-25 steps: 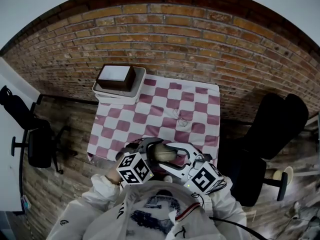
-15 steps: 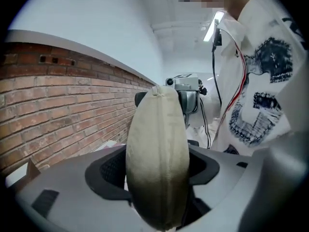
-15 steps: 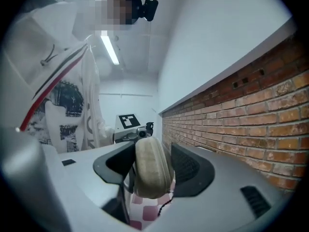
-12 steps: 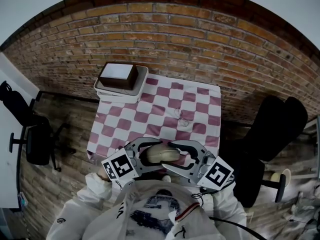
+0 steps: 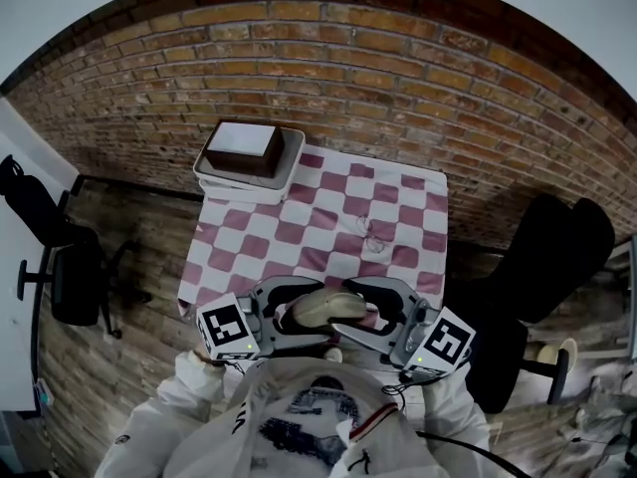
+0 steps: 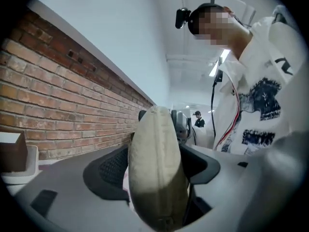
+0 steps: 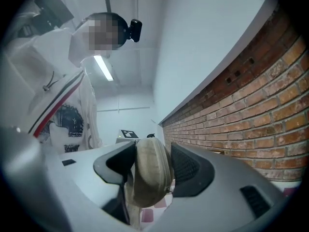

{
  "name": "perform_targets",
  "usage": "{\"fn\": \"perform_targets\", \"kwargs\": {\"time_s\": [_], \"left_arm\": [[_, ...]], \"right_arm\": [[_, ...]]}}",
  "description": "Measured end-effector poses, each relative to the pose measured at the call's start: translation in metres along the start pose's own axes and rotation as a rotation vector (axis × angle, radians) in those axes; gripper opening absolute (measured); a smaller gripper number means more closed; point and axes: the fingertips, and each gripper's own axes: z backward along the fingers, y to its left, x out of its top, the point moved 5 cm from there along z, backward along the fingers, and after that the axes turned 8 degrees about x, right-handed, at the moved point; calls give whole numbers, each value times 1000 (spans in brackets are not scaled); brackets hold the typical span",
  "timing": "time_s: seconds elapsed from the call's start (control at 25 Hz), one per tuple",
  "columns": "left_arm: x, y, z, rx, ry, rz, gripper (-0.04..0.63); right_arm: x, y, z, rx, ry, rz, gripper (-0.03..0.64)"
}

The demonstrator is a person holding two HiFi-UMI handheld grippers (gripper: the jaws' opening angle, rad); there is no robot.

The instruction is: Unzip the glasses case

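The beige glasses case (image 5: 323, 310) hangs in the air over the near edge of the table, close to the person's chest. My left gripper (image 5: 302, 313) is shut on its left end and my right gripper (image 5: 350, 313) on its right end. In the left gripper view the case (image 6: 155, 170) stands edge-on between the dark pads (image 6: 112, 170), its zip seam running up the middle. From the right gripper view, the case (image 7: 150, 170) fills the gap between the pads (image 7: 187, 169). Both grippers point roughly level, toward each other.
A table with a red-and-white checked cloth (image 5: 299, 227) lies ahead. On it sit a white tray (image 5: 281, 172) holding a brown box (image 5: 242, 149) at the far left and thin wire glasses (image 5: 366, 232) mid-right. Office chairs (image 5: 60, 267) stand left, a black chair (image 5: 542, 257) right.
Both grippers have risen with the case and rolled, so their marker cubes now sit further apart at the sides. The case stays gripped at both ends.
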Motion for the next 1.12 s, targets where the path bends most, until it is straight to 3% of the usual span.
{"fn": "perform_targets", "kwargs": {"time_s": [0.24, 0.64, 1.12], "left_arm": [[11, 11, 14, -19, -69, 49, 325], [15, 30, 34, -67, -104, 136, 324], [12, 61, 57, -95, -56, 85, 308]], "right_arm": [[8, -6, -24, 0, -55, -31, 241], [13, -17, -57, -43, -112, -67, 235], [7, -24, -91, -145, -108, -36, 235]]}}
